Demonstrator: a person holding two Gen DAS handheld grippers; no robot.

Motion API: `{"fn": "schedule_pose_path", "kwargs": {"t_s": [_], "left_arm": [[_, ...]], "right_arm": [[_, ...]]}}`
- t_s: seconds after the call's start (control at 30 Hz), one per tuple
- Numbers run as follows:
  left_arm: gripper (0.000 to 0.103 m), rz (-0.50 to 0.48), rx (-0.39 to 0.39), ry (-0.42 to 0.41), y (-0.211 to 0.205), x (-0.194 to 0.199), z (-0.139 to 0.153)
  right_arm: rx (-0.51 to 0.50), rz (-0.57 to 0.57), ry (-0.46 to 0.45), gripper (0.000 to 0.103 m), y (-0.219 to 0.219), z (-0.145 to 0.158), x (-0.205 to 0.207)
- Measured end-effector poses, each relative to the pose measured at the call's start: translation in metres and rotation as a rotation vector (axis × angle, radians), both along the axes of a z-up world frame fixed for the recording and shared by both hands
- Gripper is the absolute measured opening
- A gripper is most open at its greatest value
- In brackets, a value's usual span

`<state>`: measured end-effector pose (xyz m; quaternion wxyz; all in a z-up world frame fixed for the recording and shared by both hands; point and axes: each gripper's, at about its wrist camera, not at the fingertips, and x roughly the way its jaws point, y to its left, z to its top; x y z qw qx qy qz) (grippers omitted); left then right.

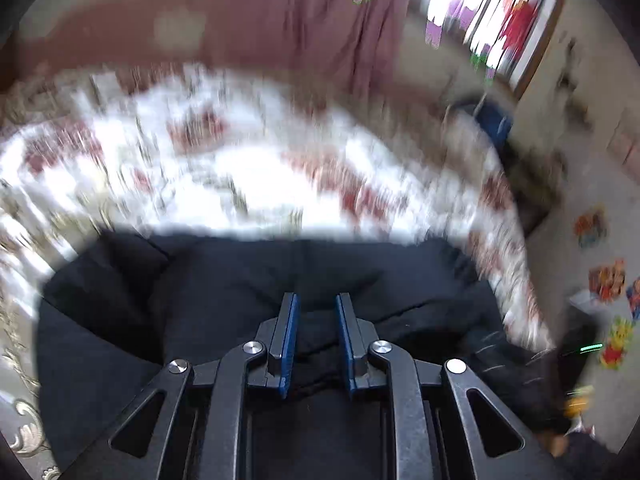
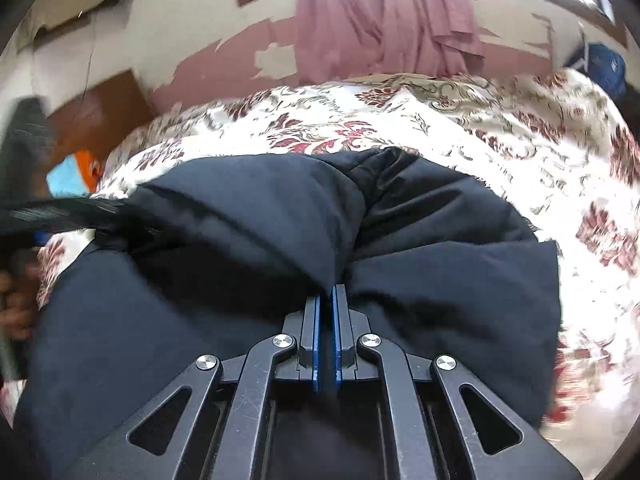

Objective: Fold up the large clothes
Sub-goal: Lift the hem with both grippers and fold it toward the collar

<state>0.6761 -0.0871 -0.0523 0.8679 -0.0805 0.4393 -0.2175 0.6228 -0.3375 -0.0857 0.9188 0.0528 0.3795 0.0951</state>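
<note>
On a bed spread with a white, red-flowered cover (image 2: 460, 128), a large dark navy garment (image 2: 240, 216) lies bunched in thick folds directly under both of my grippers. My right gripper (image 2: 327, 294) is clenched, its blue pads nearly touching, and a fold of the garment rises right at the fingertips; the cloth appears pinched there, with creases fanning out from the tips to either side. My left gripper (image 1: 317, 300) has its jaws parted by a narrow gap, with nothing gripped; the navy cloth (image 1: 224, 280) lies below and beyond the blue-lined fingers (image 1: 291, 328), and I see no fabric pressed by the pads. The left wrist view is smeared with motion, so the floral cover (image 1: 248, 168) beyond the garment reads only as streaks of white and red. In the right wrist view, the left gripper shows as a dark blurred shape (image 2: 68, 214) at the garment's left edge, with a person's hand (image 2: 16, 304) partly visible below it. Behind the bed, a mauve curtain (image 2: 384, 16) hangs against a wall with peeling paint (image 2: 224, 68), beneath a wood-framed window.
</note>
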Motion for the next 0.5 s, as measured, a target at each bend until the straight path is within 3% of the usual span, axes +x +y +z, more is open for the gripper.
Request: {"fn": "schedule_pose_path", "kwargs": {"t_s": [0.07,0.13,0.23,0.33,0.43,0.5], "left_arm": [[0.017,-0.010,-0.016,-0.023,0.005,0.000,-0.004],[0.017,-0.022,-0.039,-0.025,0.011,-0.003,-0.008],[0.017,-0.045,-0.014,-0.050,0.009,-0.009,-0.012],[0.016,-0.073,0.026,-0.059,0.004,-0.011,-0.013],[0.013,-0.123,0.071,-0.058,0.002,-0.013,-0.014],[0.011,-0.154,0.104,-0.042,0.002,-0.011,-0.018]], "right_arm": [[0.056,0.042,0.008,0.006,-0.010,0.024,-0.009],[0.079,0.054,-0.048,0.007,-0.015,0.054,-0.017],[0.117,0.071,-0.027,0.012,-0.002,0.081,0.010],[0.162,0.099,0.111,0.012,0.026,0.070,0.054],[0.037,0.103,0.334,0.012,0.057,0.036,0.083],[-0.057,0.140,0.360,0.012,0.070,0.025,0.085]]}}
